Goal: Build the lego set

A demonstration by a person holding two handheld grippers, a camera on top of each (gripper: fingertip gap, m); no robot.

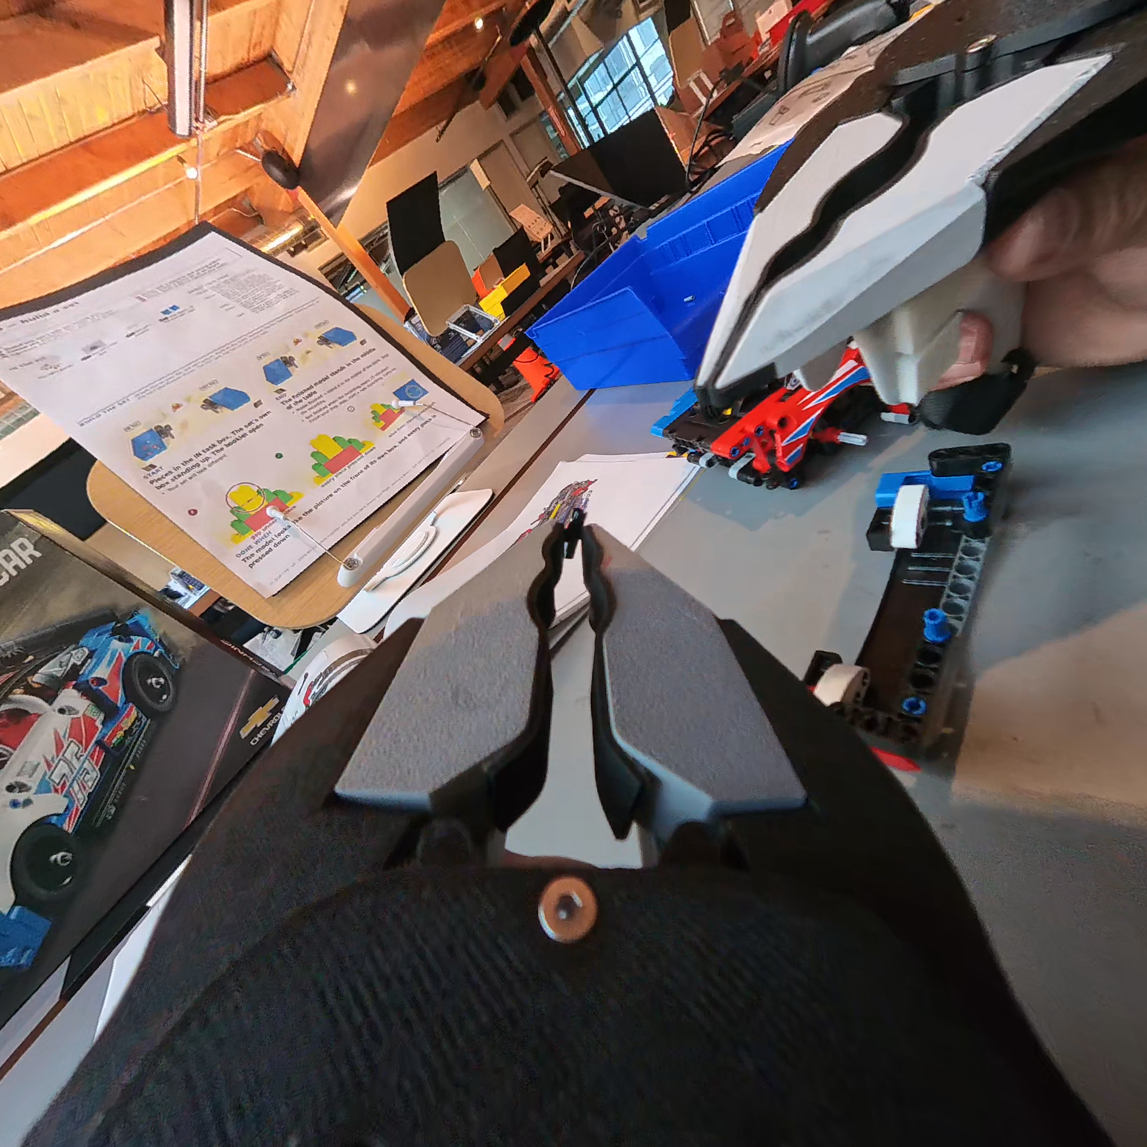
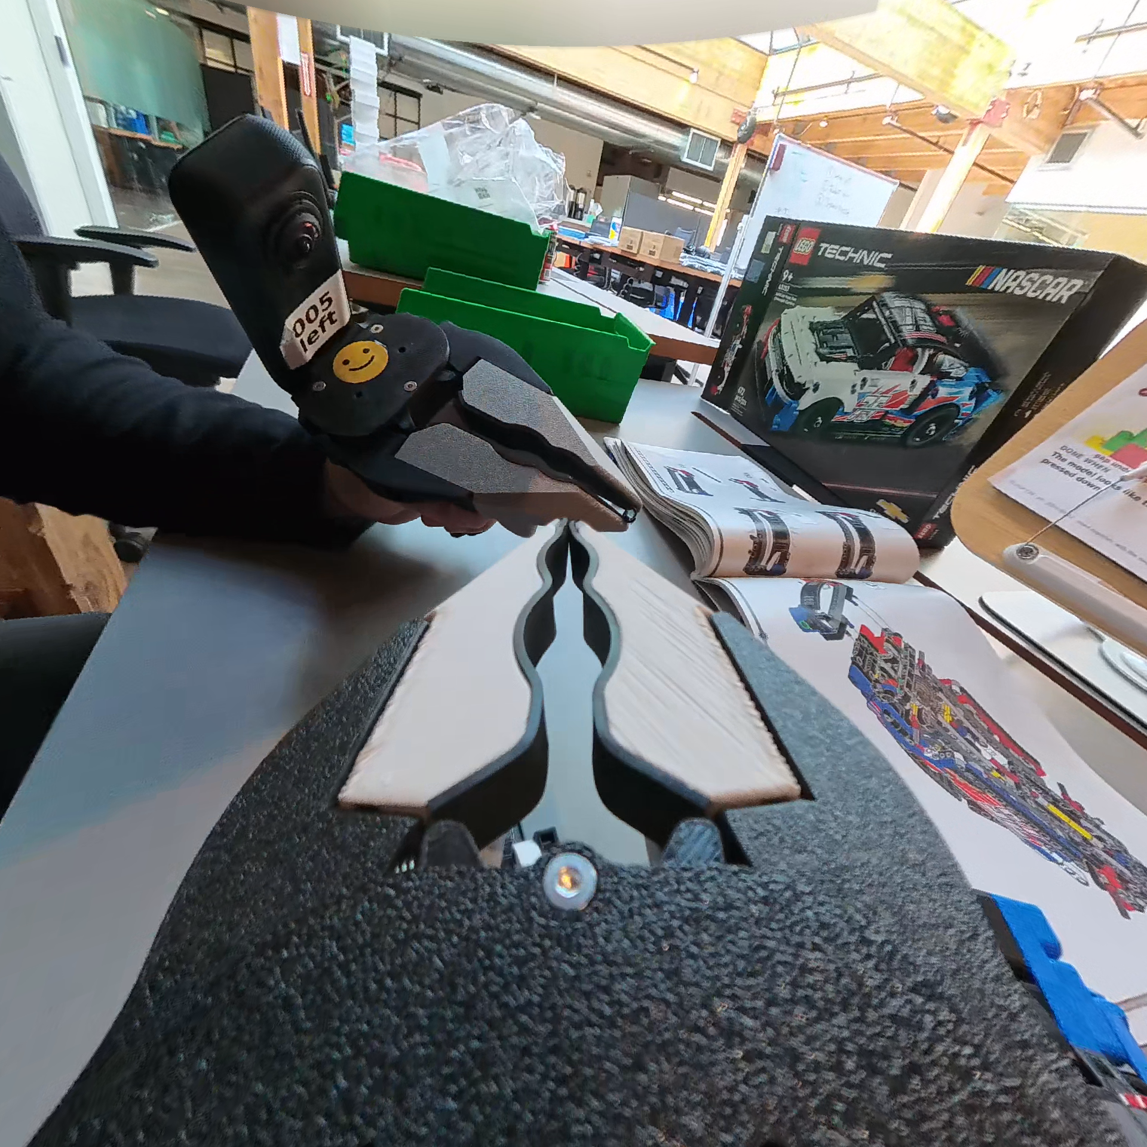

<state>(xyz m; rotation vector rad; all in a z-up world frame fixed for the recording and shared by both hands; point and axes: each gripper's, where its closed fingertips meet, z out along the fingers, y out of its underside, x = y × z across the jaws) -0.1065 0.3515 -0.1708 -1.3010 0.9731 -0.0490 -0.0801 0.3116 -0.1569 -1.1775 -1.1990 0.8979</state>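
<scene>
My left gripper [image 1: 574, 537], with dark grey fingers, is shut on a small black Lego piece [image 1: 571, 526] at its tips, held above the grey table [image 1: 745, 558]. It also shows in the right wrist view [image 2: 620, 515], with the black piece [image 2: 628, 514] at its tip. My right gripper [image 2: 568, 530], with pale fingers, is shut with nothing visible between its tips. In the left wrist view it [image 1: 710, 388] sits over the rear of a red, black and blue car assembly [image 1: 776, 434]. A second long black frame [image 1: 931, 596] with blue pins and white parts lies nearer.
An open instruction booklet [image 2: 807, 540] lies on the table before the upright set box [image 2: 900, 372]. An instruction sheet on a wooden stand [image 1: 248, 403] is beside it. A blue bin [image 1: 620, 329] stands behind the car assembly. Green bins [image 2: 527, 354] stand at the far table edge. The gap from one gripper's tips to the other's is roughly 5 cm.
</scene>
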